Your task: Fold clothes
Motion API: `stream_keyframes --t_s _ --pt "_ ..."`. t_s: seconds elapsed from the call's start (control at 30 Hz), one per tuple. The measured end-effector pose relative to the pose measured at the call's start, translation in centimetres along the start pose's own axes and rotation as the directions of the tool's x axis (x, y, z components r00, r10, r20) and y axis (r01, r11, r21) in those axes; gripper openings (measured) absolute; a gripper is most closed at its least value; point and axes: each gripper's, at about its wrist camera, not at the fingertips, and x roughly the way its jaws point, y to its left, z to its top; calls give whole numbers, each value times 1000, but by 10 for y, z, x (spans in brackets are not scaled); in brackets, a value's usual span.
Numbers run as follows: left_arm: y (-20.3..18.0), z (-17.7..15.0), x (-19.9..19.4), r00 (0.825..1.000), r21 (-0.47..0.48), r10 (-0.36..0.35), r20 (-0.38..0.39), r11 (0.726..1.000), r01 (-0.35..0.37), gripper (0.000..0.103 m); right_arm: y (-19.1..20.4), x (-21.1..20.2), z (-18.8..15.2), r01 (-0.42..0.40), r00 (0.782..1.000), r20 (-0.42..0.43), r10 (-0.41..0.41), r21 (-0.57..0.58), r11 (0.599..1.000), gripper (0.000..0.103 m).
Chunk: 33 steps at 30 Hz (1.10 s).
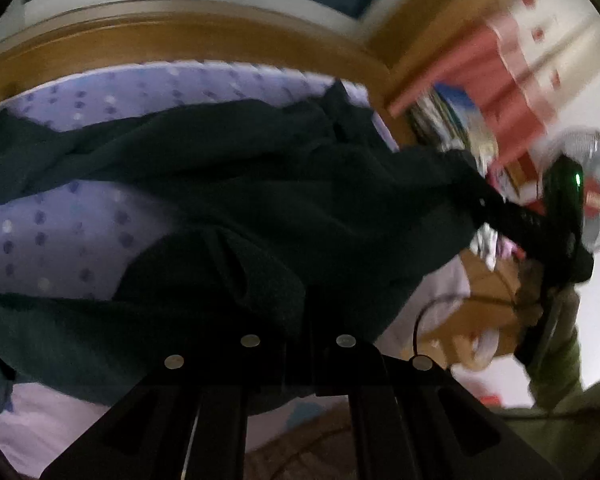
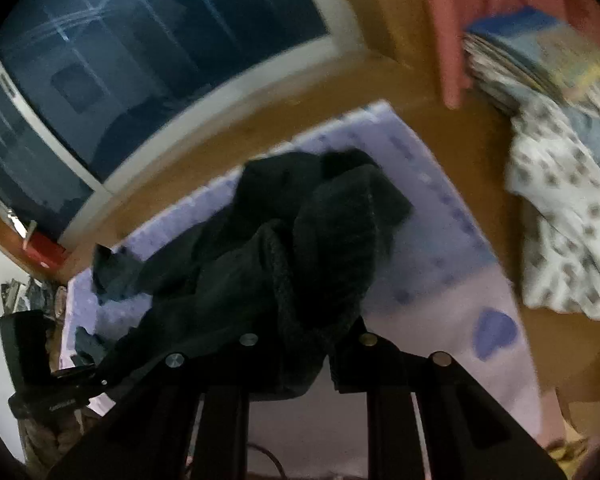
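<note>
The left gripper [image 1: 298, 364] is clamped on a fold of a dark knitted garment [image 1: 260, 184], which stretches across the lilac spotted mat [image 1: 52, 236] to the right gripper [image 1: 496, 210]. In the right wrist view, the right gripper [image 2: 308, 364] pinches a ribbed edge of the same garment [image 2: 300, 232], bunched above the mat [image 2: 440, 264]. A spotted white cloth [image 2: 568, 216] lies beside it.

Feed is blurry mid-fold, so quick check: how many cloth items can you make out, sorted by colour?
Dark green garment, shut in both the left gripper and the right gripper: 1
Lilac dotted mat under it: 1
White patterned cloth on the wooden floor, right wrist view: 1
Pink curtain: 1
Total: 4
</note>
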Motion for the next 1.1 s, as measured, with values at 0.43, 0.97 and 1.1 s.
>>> stream_keyframes --t_s 0.43,0.97,1.1 --pt "2 2 4 995 -79 96 -33 992 -98 9 -43 32 -38 48 981 -187 -57 -52 997 40" --pt "109 -21 -105 947 -238 290 140 938 -253 14 63 21 -31 8 999 47 4 -247 969 55" --pt "157 -14 -115 932 -225 331 145 929 -295 15 120 63 -47 -33 999 -12 31 -262 965 55"
